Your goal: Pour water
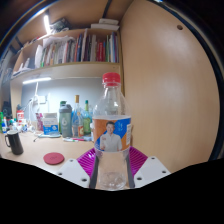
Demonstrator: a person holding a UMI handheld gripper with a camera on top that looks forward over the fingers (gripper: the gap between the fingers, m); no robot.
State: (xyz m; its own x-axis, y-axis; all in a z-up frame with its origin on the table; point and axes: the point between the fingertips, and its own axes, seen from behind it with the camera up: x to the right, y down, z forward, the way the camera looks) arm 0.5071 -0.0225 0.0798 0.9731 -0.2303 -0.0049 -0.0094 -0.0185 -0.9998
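A clear plastic water bottle (pixel 112 125) with a red cap and a blue and orange label stands upright between my fingers and fills the middle of the view. The magenta pads (pixel 88 160) press against its lower sides, so my gripper (pixel 112 166) is shut on the bottle. The lower part of the bottle looks clear, and I cannot tell its water level. A black mug (pixel 13 142) stands on the wooden desk (pixel 40 152) to the far left of the bottle. Between the mug and my left finger a flat red disc (pixel 54 158) lies on the desk.
Several bottles and jars (pixel 68 120) stand at the back of the desk under a lit shelf of books (pixel 75 48). A tall wooden panel (pixel 175 90) rises close on the right.
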